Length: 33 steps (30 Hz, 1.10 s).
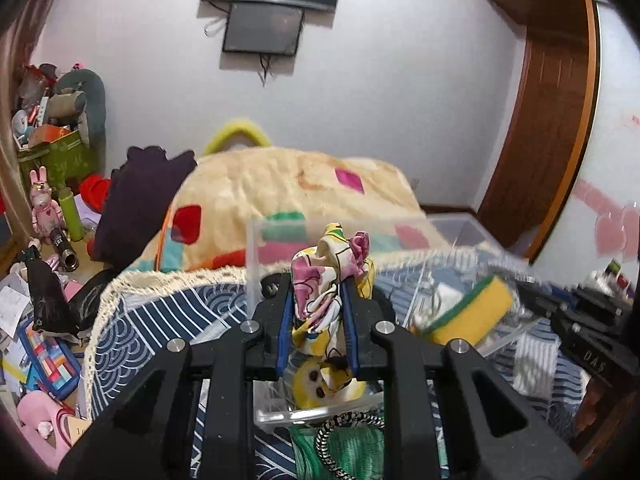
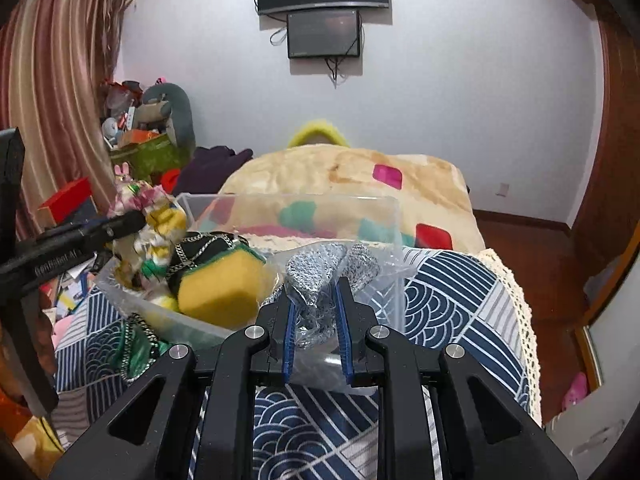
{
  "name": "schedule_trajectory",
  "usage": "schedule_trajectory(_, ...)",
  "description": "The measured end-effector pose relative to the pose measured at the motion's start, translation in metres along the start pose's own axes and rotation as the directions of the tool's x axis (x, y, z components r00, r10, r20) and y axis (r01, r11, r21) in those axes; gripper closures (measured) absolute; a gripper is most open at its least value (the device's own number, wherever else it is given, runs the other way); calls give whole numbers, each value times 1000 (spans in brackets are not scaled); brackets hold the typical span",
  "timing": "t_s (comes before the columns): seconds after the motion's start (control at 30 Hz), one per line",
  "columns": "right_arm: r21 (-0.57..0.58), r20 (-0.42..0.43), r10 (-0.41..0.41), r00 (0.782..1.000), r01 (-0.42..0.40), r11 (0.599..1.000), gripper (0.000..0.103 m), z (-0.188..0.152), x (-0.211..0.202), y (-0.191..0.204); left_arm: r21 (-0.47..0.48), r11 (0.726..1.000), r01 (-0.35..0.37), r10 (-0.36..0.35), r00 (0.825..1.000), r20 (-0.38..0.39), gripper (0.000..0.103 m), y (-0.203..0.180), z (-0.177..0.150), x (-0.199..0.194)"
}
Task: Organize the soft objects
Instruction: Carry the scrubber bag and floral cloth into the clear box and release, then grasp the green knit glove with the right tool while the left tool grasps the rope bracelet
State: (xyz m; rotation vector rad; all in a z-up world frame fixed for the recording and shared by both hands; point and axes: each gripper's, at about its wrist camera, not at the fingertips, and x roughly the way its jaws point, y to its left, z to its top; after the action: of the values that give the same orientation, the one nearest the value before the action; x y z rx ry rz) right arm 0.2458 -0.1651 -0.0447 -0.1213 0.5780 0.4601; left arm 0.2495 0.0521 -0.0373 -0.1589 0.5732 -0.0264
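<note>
While you hold both tools over the patterned tabletop (image 2: 452,292), your stock reads left to right as follows.

Item one: left hand-held gripper (image 1: 318,312), clamped on a crumpled floral cloth (image 1: 320,280), pink and yellow on white, held above the left end of the clear plastic bin (image 2: 396,240); in the right wrist view the cloth (image 2: 148,216) hangs just over the bin's contents.

Item two, already in the bin: a yellow sponge (image 2: 220,284) with a green scouring face, and behind it a dark chain-print fabric (image 2: 208,246).

Item three: right hand-held gripper (image 2: 318,312), closed on a grey knit item in a clear bag (image 2: 332,268), at the bin's near right side; whether it rests inside or on the rim, you cannot tell.

Item four, outstanding: a green chain-print cloth (image 2: 138,344) lies on the tabletop just outside the bin's near left wall.

Progress, by estimate: roughly midway. Two pieces stowed, two in your grip awaiting release, one at least left to collect.
</note>
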Motion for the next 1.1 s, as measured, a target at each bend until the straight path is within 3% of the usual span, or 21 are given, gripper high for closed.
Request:
schedule_trajectory(0.17,-42,-37,-16,999,15,999,86,-4,10,6,48,999,2,1,999,-53,82,-7,-13,10)
schedule_trajectory(0.27,-52,-33,-35,999,33,998,84,-8,5,7,77,997,-3,8,998,-67,74,-10,-18,10)
schedule_trajectory(0.33,-48,-29,-30,999,28,998,79,-7,1,5,88,996,-5,11,998,-67,66,-12,-20,7)
schedule_trajectory(0.4,-48,-24,-31,999,30,998,67,-8,-4,4,96,995,-6,12,998,-63,59,-12,-23,2)
schedule_trajectory(0.47,-56,-10,-45,999,45,997,61,-10,-11,4,104,995,1,5,998,-61,57,-13,-25,-3)
schedule_trajectory(0.63,-63,9,-31,999,31,998,60,-10,-22,7,113,994,9,-3,999,-53,54,-15,-28,-18)
schedule_trajectory(0.8,-79,20,14,1000,-12,997,59,-14,-34,16,88,996,20,-16,999,-39,43,-10,-31,-38)
schedule_trajectory(1.1,-92,-15,84,996,-85,992,56,-36,-33,35,100,994,42,-32,995,-97,42,-3,-63,-46)
